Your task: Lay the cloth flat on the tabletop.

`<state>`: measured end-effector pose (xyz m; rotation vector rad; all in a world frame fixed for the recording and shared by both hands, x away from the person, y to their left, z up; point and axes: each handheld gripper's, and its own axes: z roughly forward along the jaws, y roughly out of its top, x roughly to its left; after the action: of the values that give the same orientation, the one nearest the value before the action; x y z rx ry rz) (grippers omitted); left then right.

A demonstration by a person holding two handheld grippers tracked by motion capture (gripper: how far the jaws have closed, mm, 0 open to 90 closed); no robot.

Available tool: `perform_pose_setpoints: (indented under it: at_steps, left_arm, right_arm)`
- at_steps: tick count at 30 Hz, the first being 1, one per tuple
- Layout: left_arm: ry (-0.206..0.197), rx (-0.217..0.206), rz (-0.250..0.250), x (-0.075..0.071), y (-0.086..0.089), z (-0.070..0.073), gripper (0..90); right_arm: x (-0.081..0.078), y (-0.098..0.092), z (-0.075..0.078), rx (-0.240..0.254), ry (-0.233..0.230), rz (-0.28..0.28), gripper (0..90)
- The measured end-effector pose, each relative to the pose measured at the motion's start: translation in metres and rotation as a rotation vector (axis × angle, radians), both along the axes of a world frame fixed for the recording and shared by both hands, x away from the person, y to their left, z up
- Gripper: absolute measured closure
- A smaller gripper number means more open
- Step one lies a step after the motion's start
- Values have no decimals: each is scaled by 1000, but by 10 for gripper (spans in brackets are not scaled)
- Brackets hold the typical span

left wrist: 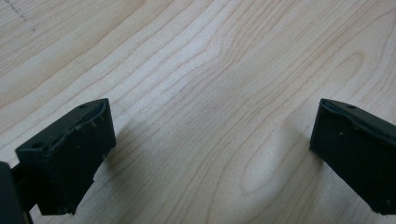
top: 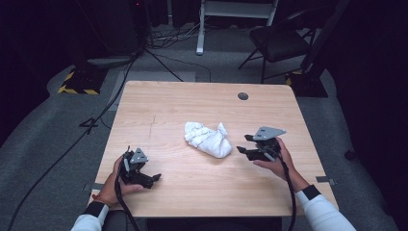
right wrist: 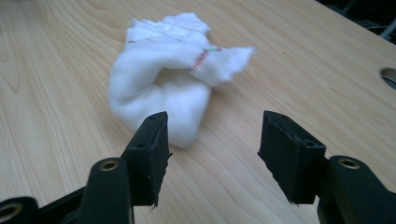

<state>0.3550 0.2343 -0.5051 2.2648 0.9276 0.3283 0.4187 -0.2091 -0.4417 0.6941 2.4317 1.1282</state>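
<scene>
A white crumpled cloth (top: 208, 138) (right wrist: 163, 79) lies bundled near the middle of the wooden table (top: 192, 101); a small label with red print shows on it in the right gripper view. My right gripper (top: 244, 144) (right wrist: 212, 147) is held just to the right of the cloth, a little above the table, its jaws apart with nothing between them. The cloth sits a short way ahead of its fingertips. My left gripper (top: 153, 178) (left wrist: 210, 149) rests low at the table's front left, jaws wide apart over bare wood.
A round cable hole (top: 243, 96) (right wrist: 390, 77) sits near the table's far right. Beyond the table stand a dark chair (top: 279, 41), a white frame leg (top: 201, 29) and cables (top: 120, 82) across the grey floor. The person's white sleeves (top: 320, 211) come in from below.
</scene>
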Motion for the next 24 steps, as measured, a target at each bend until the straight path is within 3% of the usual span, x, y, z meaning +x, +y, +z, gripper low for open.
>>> perform_pose_setpoints:
  at_steps: [6,8,12,13,14,15,18,24]
  left_arm:
    - [1,-4,-23,2,-9,0,2]
    - [0,-1,-42,5,-14,0,0]
    - [-1,-3,-67,10,-19,0,0]
    - [1,-1,-69,12,-21,0,0]
    - [0,-3,-68,16,-26,0,0]
    - [0,-3,-68,16,-26,0,0]
    - [-2,-1,-75,27,-40,0,0]
    - [2,1,-83,39,-62,1,1]
  right_arm:
    - [6,40,-11,-10,28,64,433]
    - [8,57,-18,-42,33,94,437]
    - [10,65,-24,-62,55,99,472]
    - [11,67,-26,-68,57,93,490]
    - [11,66,-28,-69,63,93,584]
    - [11,66,-28,-69,63,93,584]
    - [8,62,-31,-95,42,117,785]
    - [3,51,-30,-114,33,130,846]
